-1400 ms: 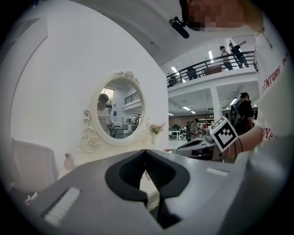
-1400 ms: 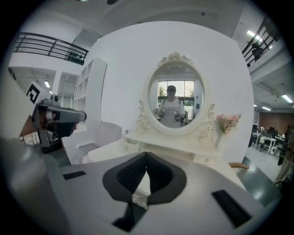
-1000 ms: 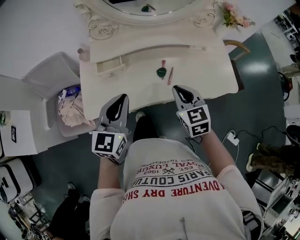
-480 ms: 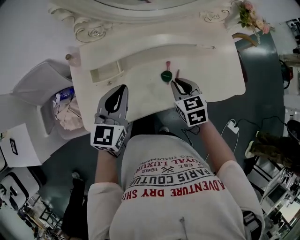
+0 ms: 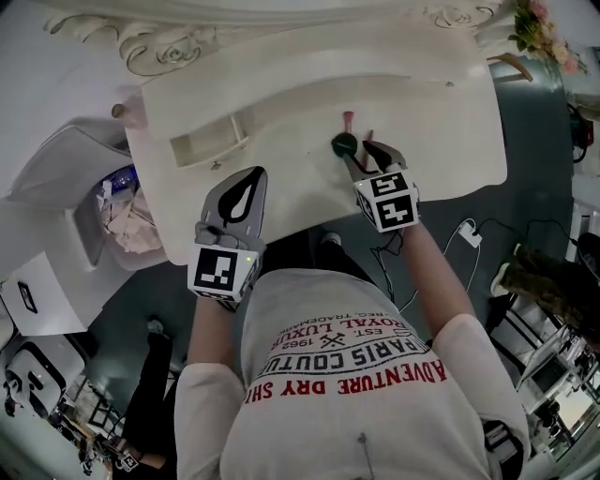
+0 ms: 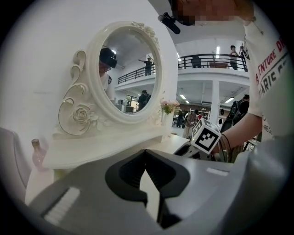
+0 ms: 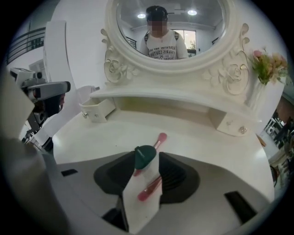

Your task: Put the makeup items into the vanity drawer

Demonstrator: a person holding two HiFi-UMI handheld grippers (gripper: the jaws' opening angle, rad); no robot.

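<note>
Round, dark green-capped makeup item (image 7: 145, 156), slim pink stick (image 7: 149, 187) at its 6 o'clock, between right gripper (image 5: 366, 155)'s opening jaws; left gripper (image 6: 146, 153) closed, empty.

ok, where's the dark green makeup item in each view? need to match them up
Head view: dark green item lies upper centre on the vanity top, at the tips of the right gripper, whose jaws are opening.
Left gripper view: not in it.
Right gripper view: low centre, between the jaws.
Shared landmark: pink flowers at the vanity's right end.
</note>
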